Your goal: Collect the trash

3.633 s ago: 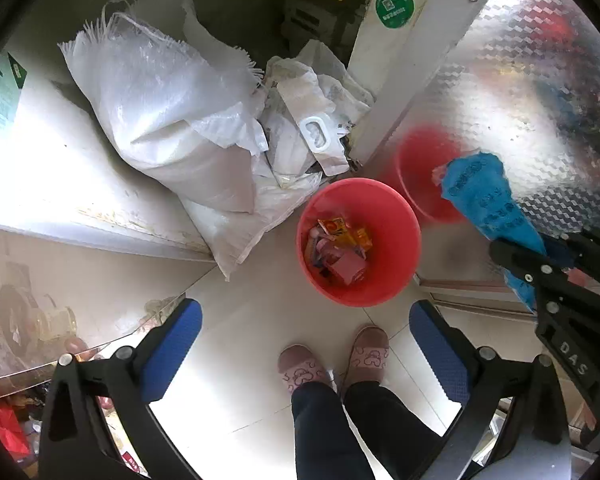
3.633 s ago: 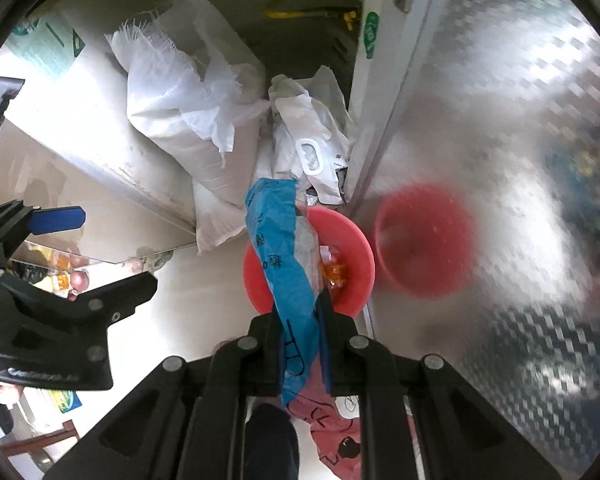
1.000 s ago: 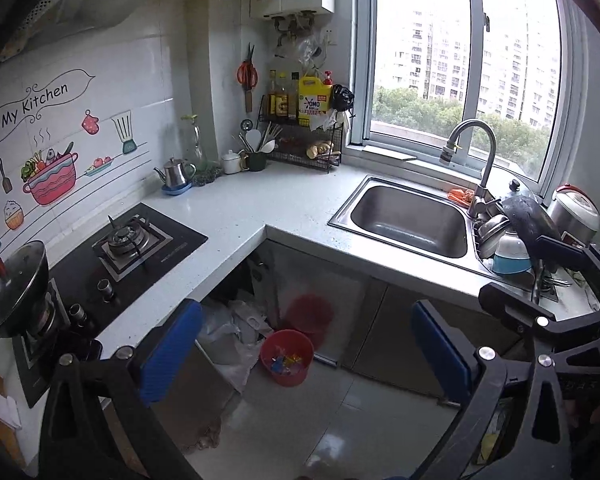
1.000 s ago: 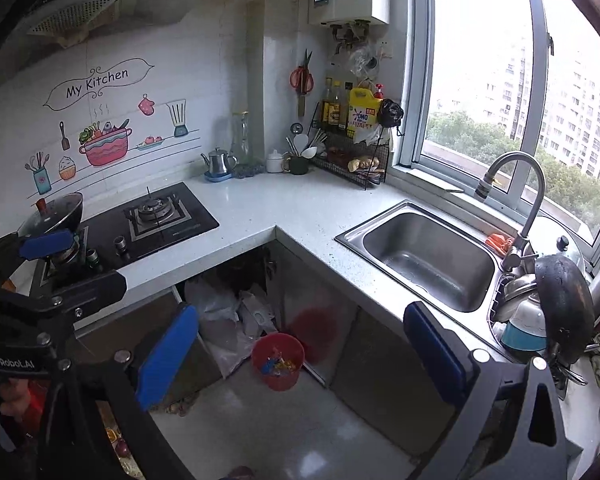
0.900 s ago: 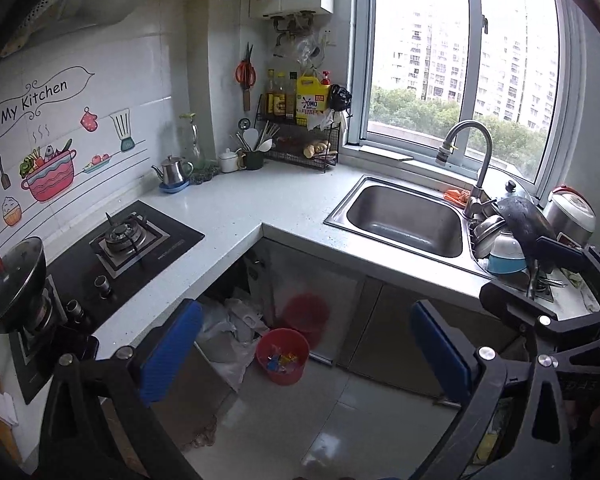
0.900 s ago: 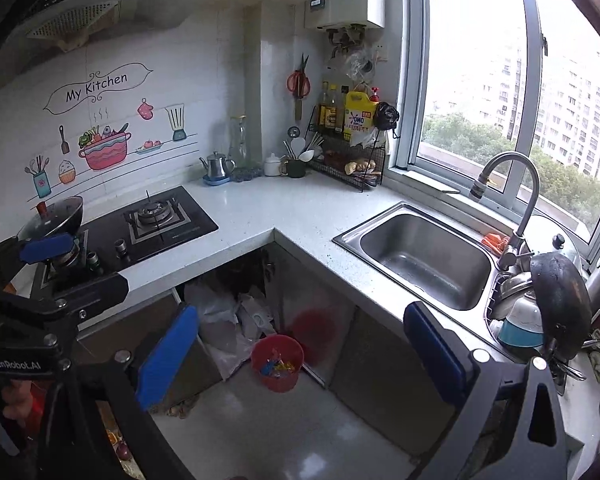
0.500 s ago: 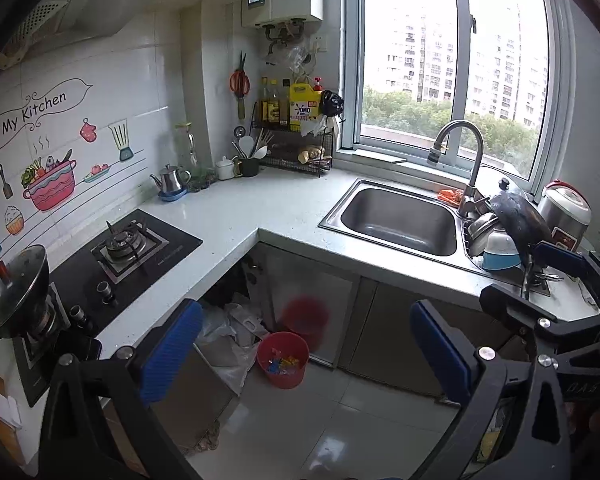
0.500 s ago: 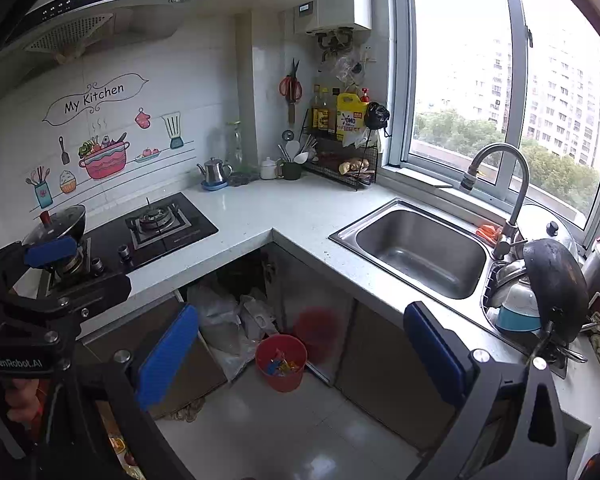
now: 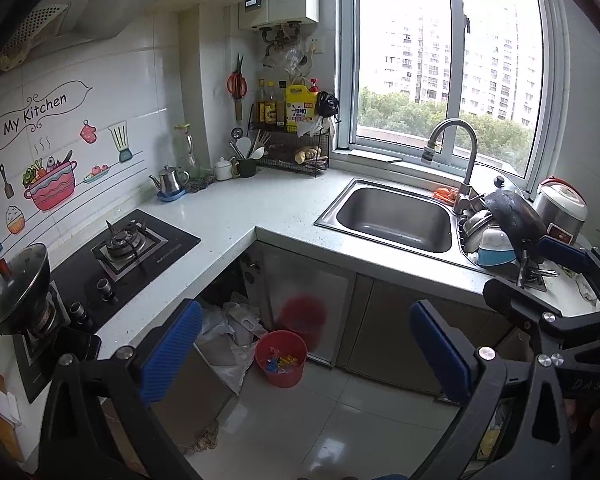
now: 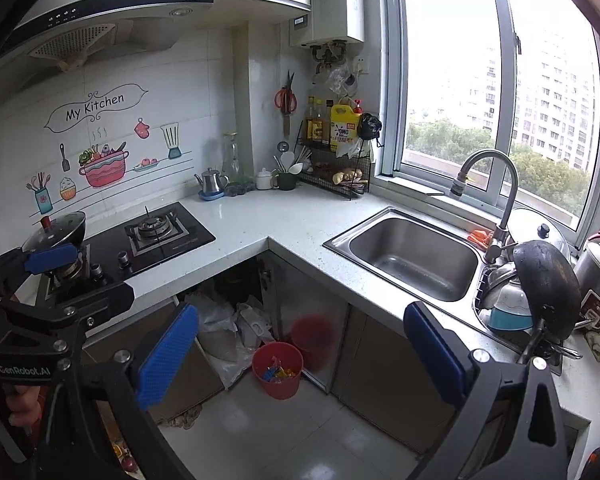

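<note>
Trash [image 9: 279, 361] sits in a red bin [image 9: 281, 376] on the floor, down by the open cupboard under the counter. White bags [image 9: 236, 328] are piled just beside the bin, inside the cupboard. Both grippers are held up high, far from the bin. The left gripper [image 9: 306, 354] has its blue pads wide apart and holds nothing. The right gripper [image 10: 300, 360] is the same, wide apart with nothing in it. The sink [image 9: 394, 220] is up on the counter by the window. A black pan [image 9: 514, 218] leans on the dishes next to it. The stove [image 9: 128, 246] is on the left.
</note>
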Available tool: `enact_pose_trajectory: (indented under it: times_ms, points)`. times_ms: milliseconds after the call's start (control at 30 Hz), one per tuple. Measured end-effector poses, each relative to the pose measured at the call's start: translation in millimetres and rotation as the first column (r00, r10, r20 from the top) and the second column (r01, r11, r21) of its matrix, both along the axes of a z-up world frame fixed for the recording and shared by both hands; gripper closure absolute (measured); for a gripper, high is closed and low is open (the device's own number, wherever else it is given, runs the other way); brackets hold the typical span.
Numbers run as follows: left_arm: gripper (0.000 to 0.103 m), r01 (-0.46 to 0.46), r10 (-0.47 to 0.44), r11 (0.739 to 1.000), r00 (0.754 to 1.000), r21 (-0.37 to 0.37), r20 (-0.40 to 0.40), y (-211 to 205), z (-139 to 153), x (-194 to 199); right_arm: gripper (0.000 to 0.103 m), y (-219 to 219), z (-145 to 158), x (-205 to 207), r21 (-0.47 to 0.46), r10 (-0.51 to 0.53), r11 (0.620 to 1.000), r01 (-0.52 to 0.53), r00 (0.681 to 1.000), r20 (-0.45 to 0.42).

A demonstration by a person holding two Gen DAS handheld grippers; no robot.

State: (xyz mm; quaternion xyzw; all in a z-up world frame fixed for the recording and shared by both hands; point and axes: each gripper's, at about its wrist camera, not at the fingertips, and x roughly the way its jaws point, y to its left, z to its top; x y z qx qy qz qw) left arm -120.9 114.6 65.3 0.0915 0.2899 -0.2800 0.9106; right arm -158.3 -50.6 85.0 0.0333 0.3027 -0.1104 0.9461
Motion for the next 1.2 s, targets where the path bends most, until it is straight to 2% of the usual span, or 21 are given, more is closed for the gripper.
enact_pose_trajectory:
  times_ms: [200, 700, 1200]
  points:
    - [0.000, 0.001, -0.001, 1.000, 1.000, -0.018, -0.007, 2.4, 1.7, -2.2, 0.001, 2.2, -0.1, -0.6, -0.006, 0.004, 1.000, -0.004, 1.000, -0.004]
    - [0.000, 0.008, -0.008, 1.000, 1.000, -0.004, 0.003, 4.4, 2.5, -3.2, 0.001, -4.0, -0.5, 0.3, 0.008, 0.005, 1.000, -0.005, 1.000, 0.011]
    - [0.000, 0.004, -0.004, 1.000, 1.000, 0.016, -0.010, -2.7, -2.7, 0.5, 0.001, -12.8, -6.2, 3.7, 0.013, 0.016, 1.000, -0.015, 1.000, -0.011]
